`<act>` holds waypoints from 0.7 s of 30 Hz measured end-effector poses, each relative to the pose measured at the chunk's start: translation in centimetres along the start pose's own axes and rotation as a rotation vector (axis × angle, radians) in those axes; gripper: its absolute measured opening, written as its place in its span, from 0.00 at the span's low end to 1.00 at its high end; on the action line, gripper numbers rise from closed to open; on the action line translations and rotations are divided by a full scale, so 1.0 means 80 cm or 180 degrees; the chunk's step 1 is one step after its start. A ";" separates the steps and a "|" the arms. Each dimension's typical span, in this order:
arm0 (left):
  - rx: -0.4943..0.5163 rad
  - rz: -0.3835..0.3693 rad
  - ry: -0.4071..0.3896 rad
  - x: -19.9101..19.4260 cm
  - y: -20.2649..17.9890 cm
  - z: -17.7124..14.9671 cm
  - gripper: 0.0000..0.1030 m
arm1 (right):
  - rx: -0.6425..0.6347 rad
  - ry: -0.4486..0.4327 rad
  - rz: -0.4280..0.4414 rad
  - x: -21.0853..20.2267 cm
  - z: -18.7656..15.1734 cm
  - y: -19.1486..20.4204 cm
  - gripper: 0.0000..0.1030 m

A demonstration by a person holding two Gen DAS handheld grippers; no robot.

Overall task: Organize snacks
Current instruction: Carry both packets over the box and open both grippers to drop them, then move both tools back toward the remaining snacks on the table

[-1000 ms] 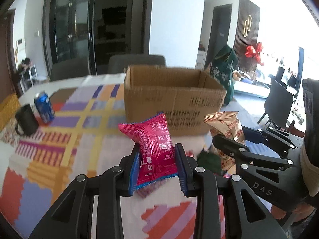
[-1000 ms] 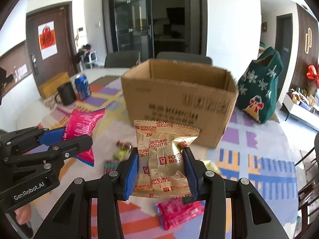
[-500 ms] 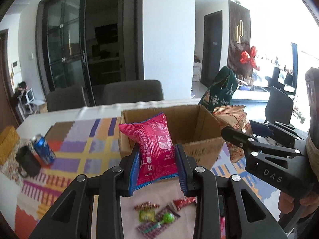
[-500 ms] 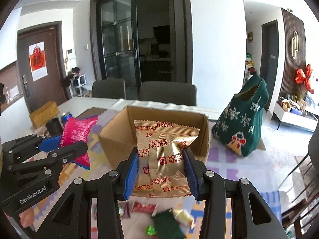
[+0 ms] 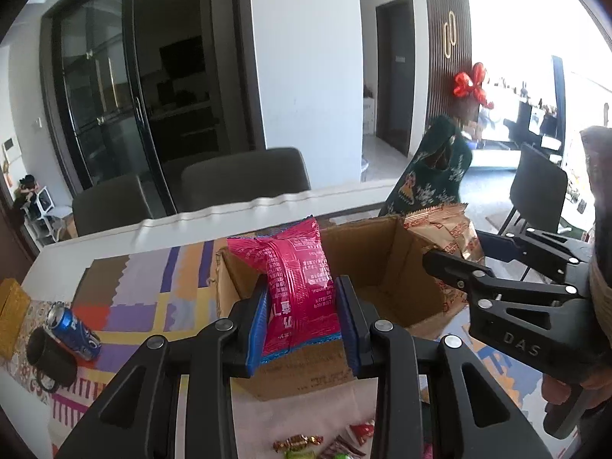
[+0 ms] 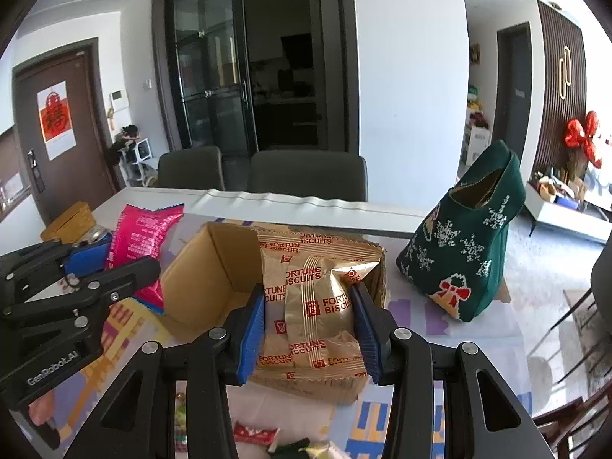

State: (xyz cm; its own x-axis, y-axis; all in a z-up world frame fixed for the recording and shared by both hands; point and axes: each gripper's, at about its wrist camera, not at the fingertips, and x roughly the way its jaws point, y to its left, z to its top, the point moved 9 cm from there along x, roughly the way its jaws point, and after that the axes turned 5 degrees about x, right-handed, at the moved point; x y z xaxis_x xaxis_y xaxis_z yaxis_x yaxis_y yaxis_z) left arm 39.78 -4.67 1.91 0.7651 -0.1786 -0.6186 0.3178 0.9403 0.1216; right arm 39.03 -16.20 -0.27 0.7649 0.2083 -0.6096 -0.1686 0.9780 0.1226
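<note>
My left gripper [image 5: 302, 321] is shut on a pink snack packet [image 5: 296, 287], held upright above the near wall of an open cardboard box [image 5: 367, 264]. My right gripper [image 6: 309, 329] is shut on a gold Fortune Biscuits packet [image 6: 310, 298], held over the same cardboard box [image 6: 206, 267]. In the right wrist view the left gripper [image 6: 95, 264] with the pink packet [image 6: 139, 241] shows at the left. In the left wrist view the gold packet [image 5: 447, 237] sits at the box's right edge. The box interior that shows looks bare.
Small wrapped candies [image 5: 298, 441] lie on the patterned tablecloth [image 5: 145, 298] in front of the box. A blue can [image 5: 70, 331] and a dark mug [image 5: 48, 359] stand at the left. A green knitted bag [image 6: 466, 252] sits right of the box; grey chairs [image 6: 306, 174] stand behind the table.
Both grippers rose and moved forward with their packets, from in front of the box to above its opening. The box's inside has come into view.
</note>
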 end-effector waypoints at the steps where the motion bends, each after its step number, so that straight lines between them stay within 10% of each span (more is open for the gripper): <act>1: 0.0013 0.0011 0.0036 0.010 0.001 0.001 0.32 | 0.0012 0.0026 -0.0001 0.007 0.001 -0.002 0.43; 7: 0.0025 0.0056 0.0199 0.048 0.009 0.000 0.36 | 0.0005 0.0159 -0.0071 0.041 0.007 -0.008 0.43; 10: 0.0018 0.0237 0.0135 0.044 0.018 -0.005 0.68 | -0.0080 0.0173 -0.0220 0.052 0.009 -0.011 0.55; 21: 0.0078 0.0186 0.0231 0.006 0.019 -0.035 0.75 | -0.0050 0.0230 -0.0273 0.027 -0.015 -0.007 0.66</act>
State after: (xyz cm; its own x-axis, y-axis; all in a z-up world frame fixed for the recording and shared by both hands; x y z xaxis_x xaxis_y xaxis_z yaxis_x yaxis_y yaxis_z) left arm 39.05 -2.52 -0.38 0.7405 -0.1015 -0.6644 0.2882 0.9410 0.1775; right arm 40.00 -16.30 -2.58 0.7302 0.1221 -0.6722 -0.1147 0.9918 0.0555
